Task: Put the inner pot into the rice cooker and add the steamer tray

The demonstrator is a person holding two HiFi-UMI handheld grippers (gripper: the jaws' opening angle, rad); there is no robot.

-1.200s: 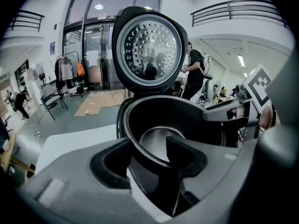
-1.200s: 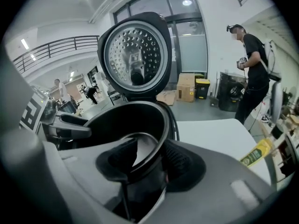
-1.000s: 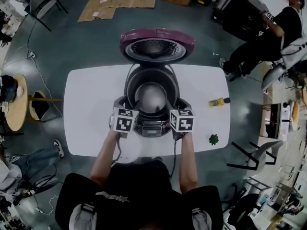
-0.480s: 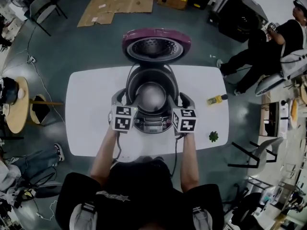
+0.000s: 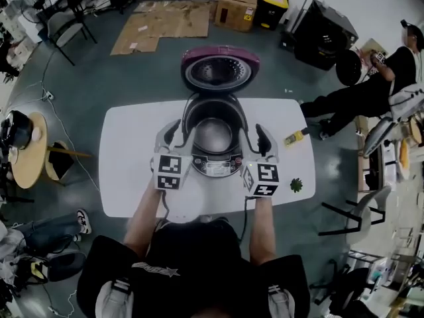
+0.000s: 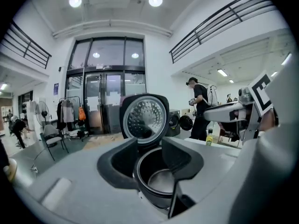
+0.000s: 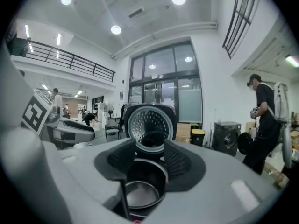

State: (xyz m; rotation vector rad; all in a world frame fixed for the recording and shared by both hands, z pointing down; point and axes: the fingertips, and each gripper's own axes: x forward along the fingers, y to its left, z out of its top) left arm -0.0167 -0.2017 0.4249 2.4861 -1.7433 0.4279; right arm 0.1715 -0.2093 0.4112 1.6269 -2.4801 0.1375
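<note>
Silver metal inner pot [image 5: 213, 135] already sits inside the open, maroon-lidded rice cooker [image 5: 215, 167] by the white table's [image 5: 129, 158] far edge. Flanking it, the left gripper [image 5: 171, 135] and right gripper [image 5: 260, 140] hold nothing, jaws apart though just narrowed. No steamer tray is visible; adding it remains.

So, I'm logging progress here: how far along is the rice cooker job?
Done: the inner pot sits in the open rice cooker. In hand: nothing; the left gripper and right gripper hover beside it, jaws apart and empty, having just closed a little. Left: the steamer tray, which no view shows.
</note>
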